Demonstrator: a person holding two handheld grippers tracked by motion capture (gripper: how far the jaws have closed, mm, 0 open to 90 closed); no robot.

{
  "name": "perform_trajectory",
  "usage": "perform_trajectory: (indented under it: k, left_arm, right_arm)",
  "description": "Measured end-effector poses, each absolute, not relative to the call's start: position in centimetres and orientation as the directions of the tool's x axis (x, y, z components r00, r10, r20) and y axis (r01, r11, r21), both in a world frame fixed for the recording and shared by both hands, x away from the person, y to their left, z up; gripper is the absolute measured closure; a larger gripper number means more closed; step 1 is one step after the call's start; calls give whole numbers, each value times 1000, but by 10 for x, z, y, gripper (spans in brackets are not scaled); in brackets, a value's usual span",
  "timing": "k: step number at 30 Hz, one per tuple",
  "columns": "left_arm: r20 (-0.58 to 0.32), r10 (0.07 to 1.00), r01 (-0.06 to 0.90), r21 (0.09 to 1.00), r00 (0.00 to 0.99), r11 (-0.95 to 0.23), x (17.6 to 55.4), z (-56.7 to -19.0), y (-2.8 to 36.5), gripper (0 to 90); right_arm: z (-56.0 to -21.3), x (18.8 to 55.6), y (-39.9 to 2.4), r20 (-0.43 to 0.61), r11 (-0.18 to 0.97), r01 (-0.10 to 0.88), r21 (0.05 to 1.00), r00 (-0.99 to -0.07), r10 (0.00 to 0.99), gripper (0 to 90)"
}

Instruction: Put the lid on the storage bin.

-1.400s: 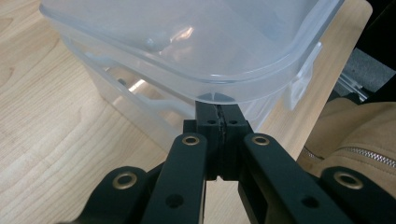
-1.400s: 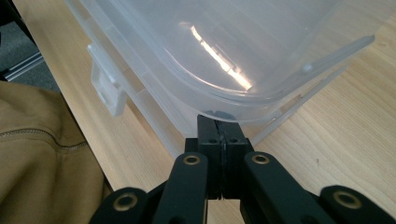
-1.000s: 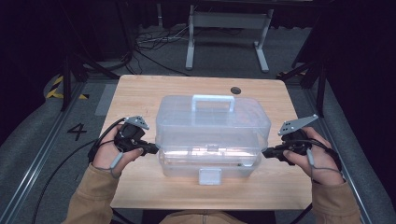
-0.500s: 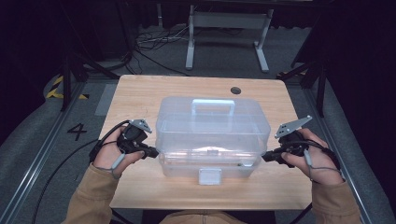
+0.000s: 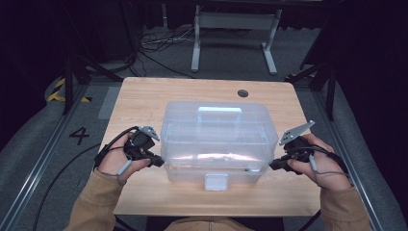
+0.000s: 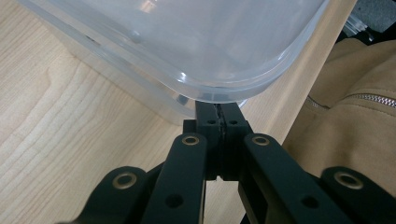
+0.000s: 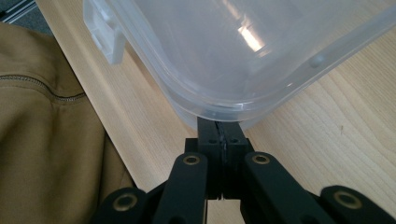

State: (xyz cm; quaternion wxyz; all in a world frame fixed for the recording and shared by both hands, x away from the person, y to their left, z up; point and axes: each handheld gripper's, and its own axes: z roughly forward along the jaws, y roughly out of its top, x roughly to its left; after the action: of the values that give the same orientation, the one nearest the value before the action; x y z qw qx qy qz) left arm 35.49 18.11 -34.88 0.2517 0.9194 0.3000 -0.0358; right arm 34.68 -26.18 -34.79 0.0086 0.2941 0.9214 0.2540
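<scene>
On the light wood table [image 5: 144,101], the clear lidded storage box [image 5: 216,139] sits crosswise between both hands; left gripper [image 5: 158,162] and right gripper [image 5: 272,166], jaws pressed together empty, tuck under its end rims.

Since a second ago, your right tool [image 5: 275,166] has slid slightly nearer you along the clear plastic box [image 5: 216,139], your left tool [image 5: 159,162] has barely shifted, and the box sits turned slightly on the table [image 5: 144,96].
</scene>
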Motion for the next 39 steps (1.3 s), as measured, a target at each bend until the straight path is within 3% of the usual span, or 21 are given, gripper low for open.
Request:
perform_trajectory:
  k: [39]
  left_arm:
    - [-246, 504, 560, 342, 828, -754, 355, -360, 178, 894]
  right_arm:
    - [-364, 350, -257, 166, 744, 566, 354, -821, 546, 882]
